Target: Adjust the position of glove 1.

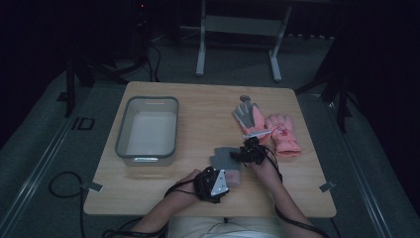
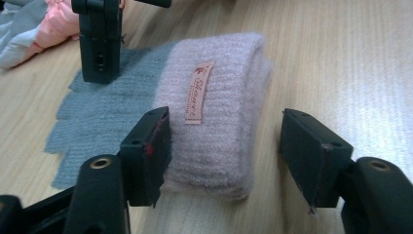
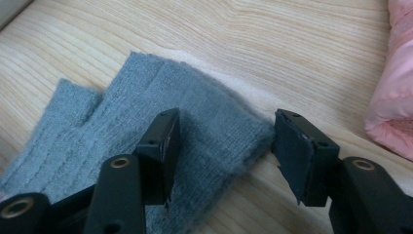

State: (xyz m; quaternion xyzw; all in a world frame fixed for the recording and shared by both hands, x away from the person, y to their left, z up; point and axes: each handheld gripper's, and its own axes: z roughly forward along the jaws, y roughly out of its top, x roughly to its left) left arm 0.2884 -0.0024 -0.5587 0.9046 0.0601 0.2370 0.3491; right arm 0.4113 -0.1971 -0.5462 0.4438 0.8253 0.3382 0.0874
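Pink cuff (image 2: 219, 112) of a grey knitted glove (image 2: 92, 112) between the parted jaws of the left gripper (image 2: 224, 156), label (image 2: 198, 92) up, on the wooden table (image 2: 341, 58).

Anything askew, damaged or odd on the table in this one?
Nothing looks damaged or spilled. The grey knit glove with the pink cuff lies flat between both hand-held grippers, apart from the pink pair at the right of the table. The grey bin sits square.
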